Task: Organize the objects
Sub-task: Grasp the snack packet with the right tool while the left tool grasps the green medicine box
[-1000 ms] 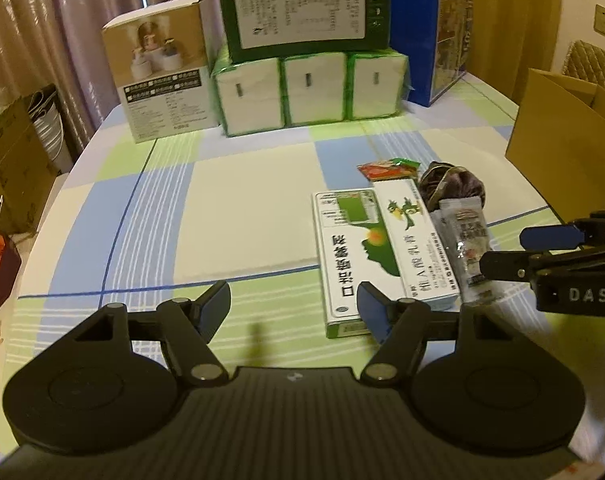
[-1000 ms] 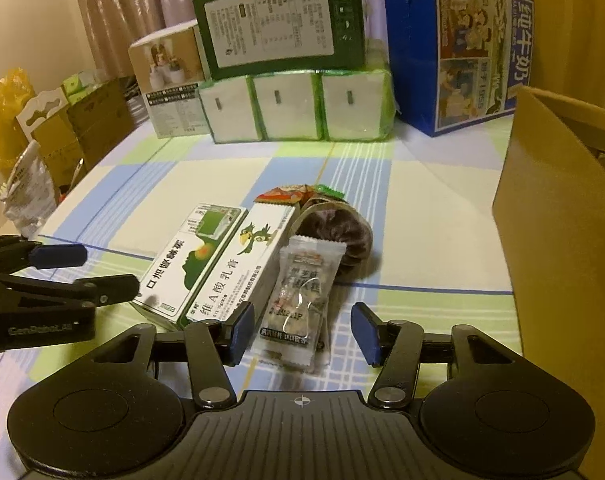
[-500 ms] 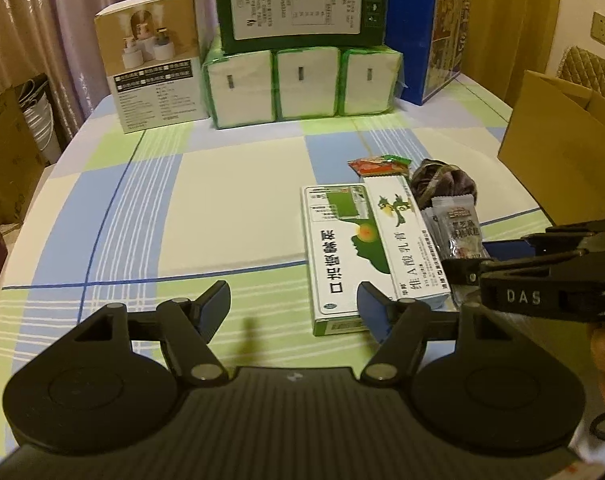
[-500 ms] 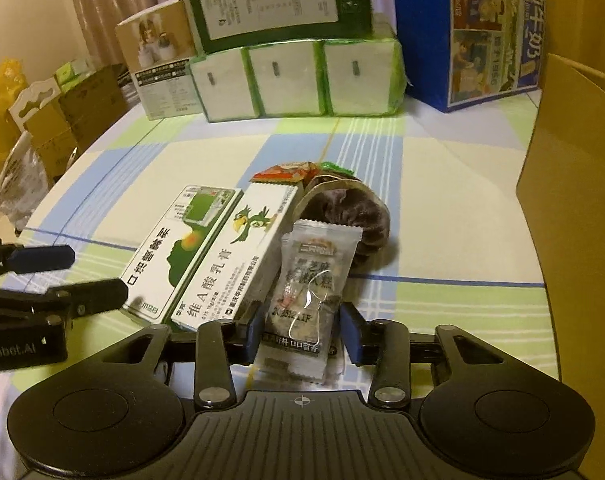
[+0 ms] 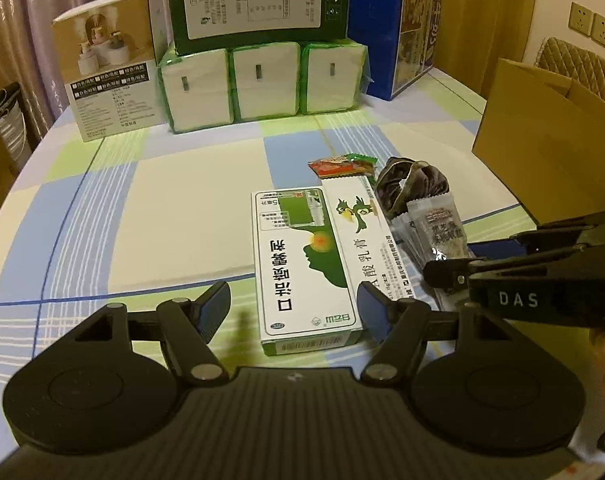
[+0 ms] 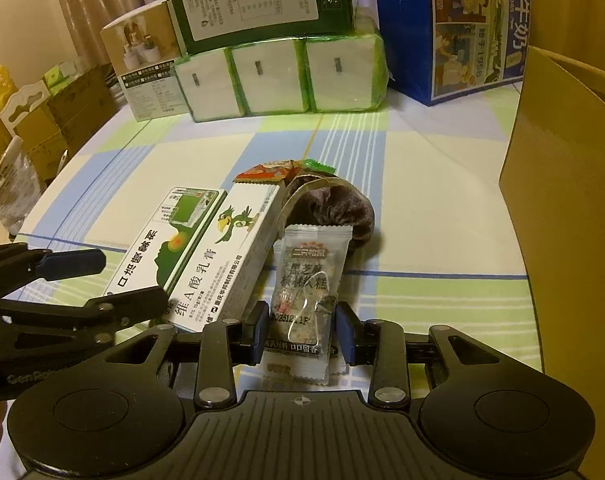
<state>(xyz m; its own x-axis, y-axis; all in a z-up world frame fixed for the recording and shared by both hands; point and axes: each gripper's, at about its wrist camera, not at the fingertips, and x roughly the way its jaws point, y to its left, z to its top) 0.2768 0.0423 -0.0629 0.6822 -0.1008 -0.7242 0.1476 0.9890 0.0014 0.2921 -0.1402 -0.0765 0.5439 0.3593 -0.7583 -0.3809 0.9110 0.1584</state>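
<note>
Right gripper (image 6: 302, 332) is clamped on the near end of a clear snack packet (image 6: 308, 280), both pads pressing its sides. Left gripper (image 5: 294, 314) stands wide apart, holding nothing; a green-and-white box (image 5: 304, 264) lies between its fingers. Just beyond the packet sits a dark scrunchie (image 6: 330, 210). Farther right of both grippers stands a cardboard box (image 6: 566, 200).

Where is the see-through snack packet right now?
The snack packet sits pinched in the right hand-held gripper, beside the white parrot box and in front of the dark scrunchie.
</note>
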